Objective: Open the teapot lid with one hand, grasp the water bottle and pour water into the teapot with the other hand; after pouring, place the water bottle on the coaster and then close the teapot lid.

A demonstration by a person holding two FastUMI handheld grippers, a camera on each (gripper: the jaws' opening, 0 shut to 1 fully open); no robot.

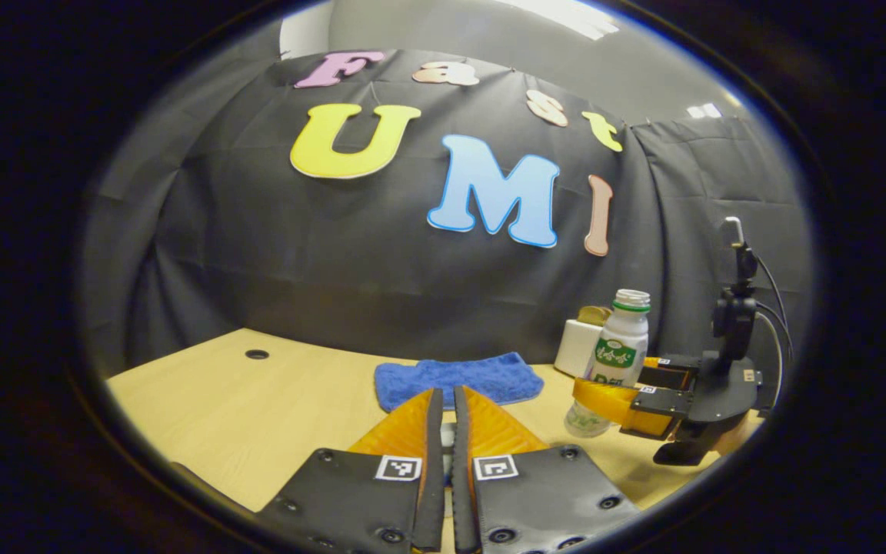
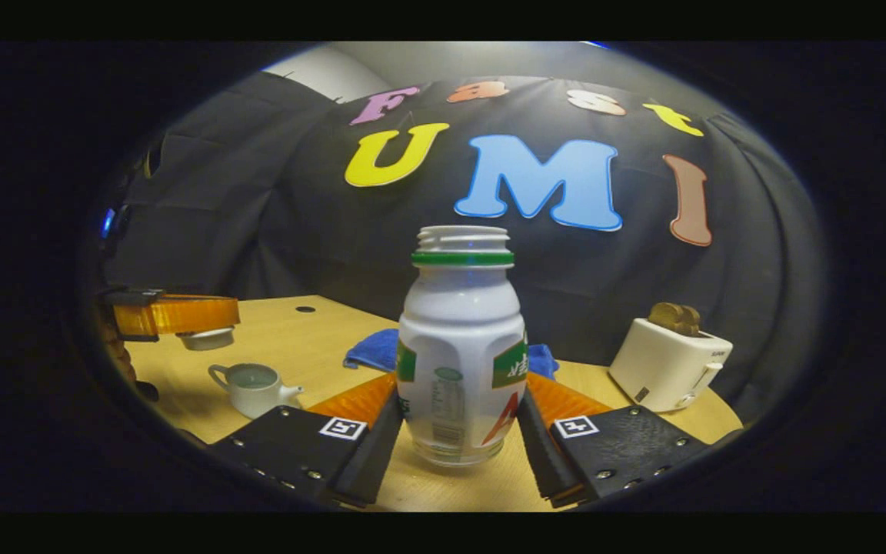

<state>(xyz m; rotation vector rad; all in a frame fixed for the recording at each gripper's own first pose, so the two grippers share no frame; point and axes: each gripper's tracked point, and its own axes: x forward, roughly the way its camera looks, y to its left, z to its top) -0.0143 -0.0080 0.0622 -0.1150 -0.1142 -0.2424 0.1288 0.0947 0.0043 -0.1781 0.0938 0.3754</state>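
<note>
With right gripper fingers pinching the upright water bottle, and left gripper pinching the lid above: tilt toward open teapot at table's left edge.

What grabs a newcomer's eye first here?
The white water bottle, cap off, stands dead centre in the right gripper view, clamped at its base between the right gripper's jaws. Off to the left, the open teapot sits on the table while the left gripper holds its lid above it.
</note>
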